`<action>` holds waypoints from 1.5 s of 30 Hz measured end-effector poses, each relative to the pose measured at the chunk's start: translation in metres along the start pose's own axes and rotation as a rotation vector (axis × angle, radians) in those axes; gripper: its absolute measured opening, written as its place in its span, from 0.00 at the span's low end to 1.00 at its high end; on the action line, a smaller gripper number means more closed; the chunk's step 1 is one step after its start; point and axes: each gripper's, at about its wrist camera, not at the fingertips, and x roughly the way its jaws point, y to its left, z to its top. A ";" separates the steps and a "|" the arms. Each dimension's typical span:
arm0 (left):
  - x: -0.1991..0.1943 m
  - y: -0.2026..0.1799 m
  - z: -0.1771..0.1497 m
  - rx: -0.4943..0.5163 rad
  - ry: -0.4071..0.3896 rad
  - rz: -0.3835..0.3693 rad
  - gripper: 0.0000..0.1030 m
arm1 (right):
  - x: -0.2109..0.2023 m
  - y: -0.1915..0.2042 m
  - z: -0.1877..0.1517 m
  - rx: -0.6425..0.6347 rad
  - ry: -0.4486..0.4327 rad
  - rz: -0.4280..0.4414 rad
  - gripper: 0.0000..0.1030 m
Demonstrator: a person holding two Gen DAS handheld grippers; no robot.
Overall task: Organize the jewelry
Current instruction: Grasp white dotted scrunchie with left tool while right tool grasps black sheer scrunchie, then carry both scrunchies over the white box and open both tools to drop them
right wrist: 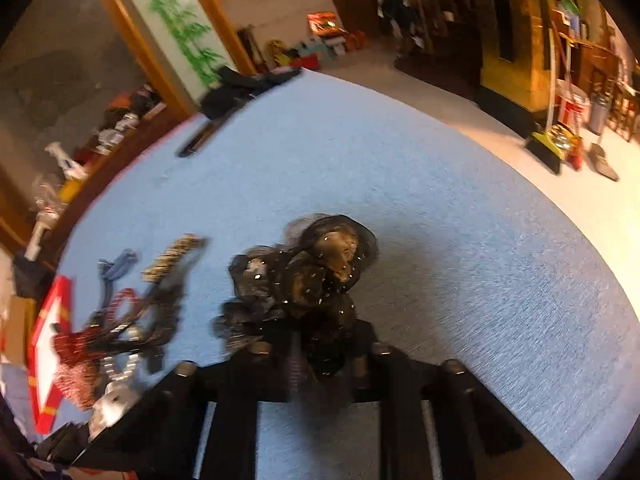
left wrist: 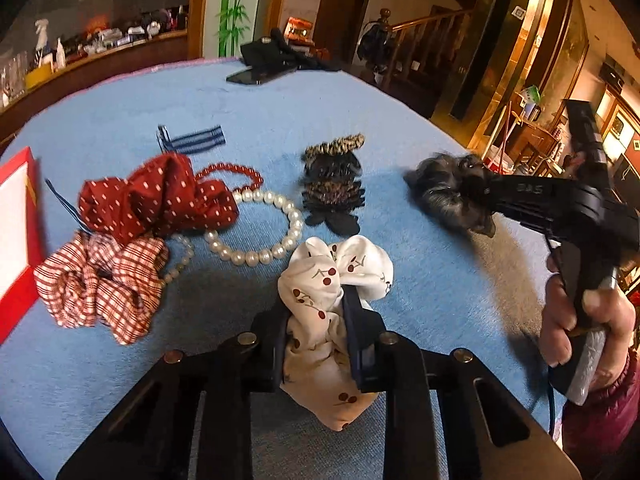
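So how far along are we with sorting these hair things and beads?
Done: nothing visibly sorted. In hand: left gripper clamps the cherry-print scrunchie; right gripper clamps the black sheer scrunchie. Left: red dotted scrunchie, plaid scrunchie, pearl bracelet, leopard claw clip.

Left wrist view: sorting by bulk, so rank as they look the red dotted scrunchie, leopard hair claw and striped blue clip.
1. Red dotted fabric scrunchie
2. Leopard-print hair claw
3. Striped blue clip, though farthest away
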 end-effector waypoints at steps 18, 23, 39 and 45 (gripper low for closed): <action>-0.068 0.020 -0.005 -0.008 -0.152 0.146 0.22 | -0.084 0.060 -0.037 -0.162 -0.150 0.163 0.13; -0.083 0.033 -0.011 -0.034 -0.170 0.167 0.22 | -0.085 0.085 -0.048 -0.204 -0.126 0.195 0.13; -0.117 0.075 -0.026 -0.130 -0.223 0.191 0.22 | -0.097 0.150 -0.076 -0.347 -0.099 0.241 0.14; -0.129 0.093 -0.031 -0.164 -0.241 0.202 0.22 | -0.092 0.178 -0.084 -0.392 -0.081 0.259 0.14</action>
